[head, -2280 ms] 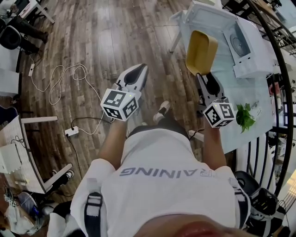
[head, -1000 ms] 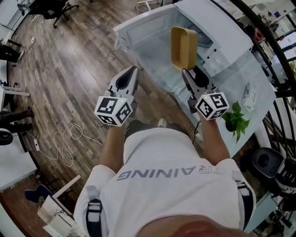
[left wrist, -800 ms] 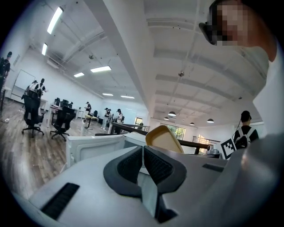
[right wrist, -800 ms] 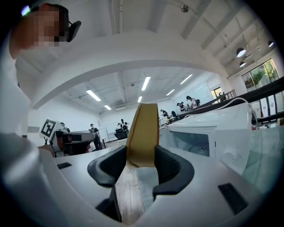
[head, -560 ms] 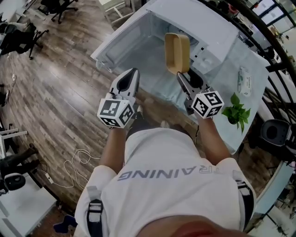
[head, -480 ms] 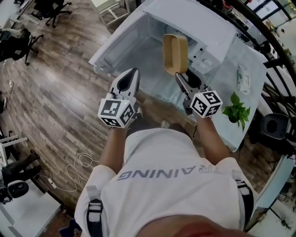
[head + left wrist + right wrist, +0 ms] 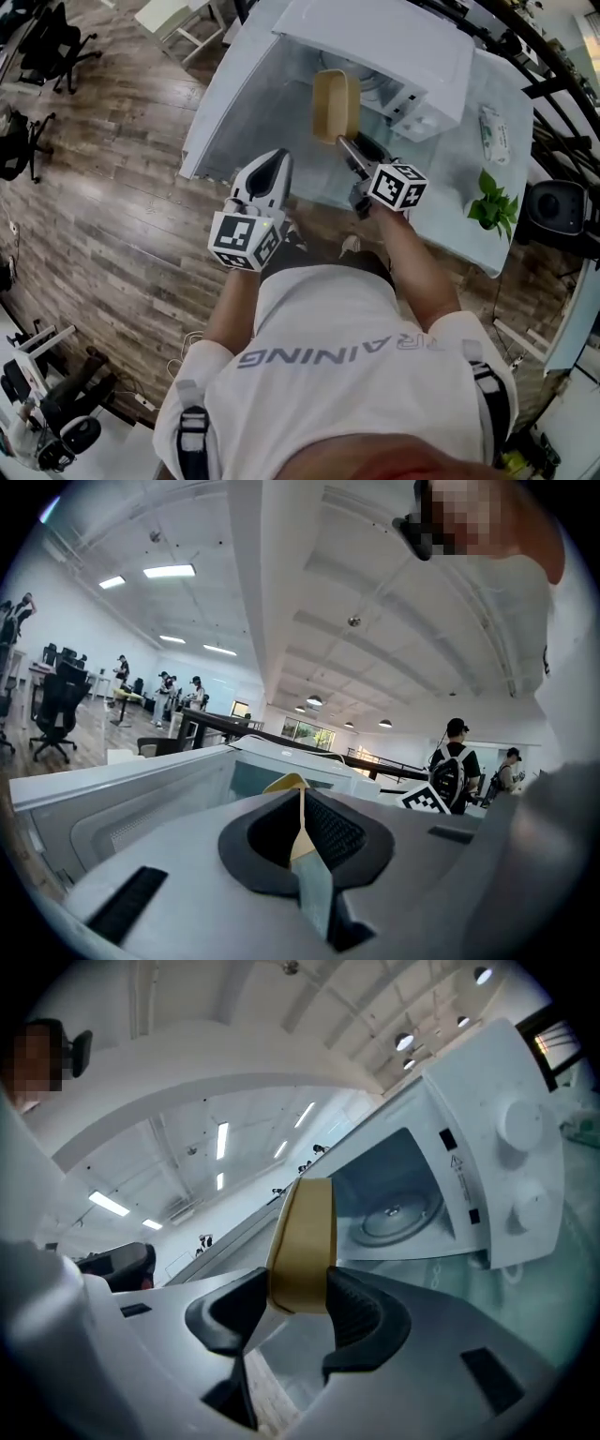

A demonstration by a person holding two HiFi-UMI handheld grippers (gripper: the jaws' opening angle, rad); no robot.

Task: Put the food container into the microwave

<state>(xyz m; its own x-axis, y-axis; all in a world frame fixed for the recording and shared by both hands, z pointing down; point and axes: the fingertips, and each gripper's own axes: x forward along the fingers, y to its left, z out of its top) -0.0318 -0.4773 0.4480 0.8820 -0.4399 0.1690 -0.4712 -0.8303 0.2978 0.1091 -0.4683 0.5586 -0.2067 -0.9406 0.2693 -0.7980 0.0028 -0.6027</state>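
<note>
Tan container, head view: the tan, shallow oblong food container (image 7: 335, 103) stands on edge in the air. It is just in front of the open mouth of the white box-shaped microwave (image 7: 394, 42) and not yet inside.
Right gripper, head view: the right gripper (image 7: 345, 142) holds the container's near end.
Left gripper, head view: the left gripper (image 7: 275, 161) hangs left of the container and nearer to the person. It is beside the microwave's swung-open white door (image 7: 225, 112) and carries nothing.
Table, head view: a small green leafy plant (image 7: 494, 199) sits at the right, well apart from the work.
Jaws, left gripper view: the left gripper (image 7: 300, 803) has its jaws pressed together with nothing between them. A sliver of the food container (image 7: 286, 783) shows beyond the tips.
Jaws, right gripper view: the right gripper (image 7: 298, 1302) is clamped across the short end wall of the food container (image 7: 302, 1237).
Target, right gripper view: the microwave (image 7: 469, 1176) lies ahead to the right, with its round glass turntable (image 7: 389, 1213) bare. Two white round knobs (image 7: 520, 1124) are at the far right.
Handling: the container looks light, stiff and smooth-walled. An end-wall grip should carry it, but it could pivot in the pads. Grip deep on the rim and level it before setting it on the turntable.
</note>
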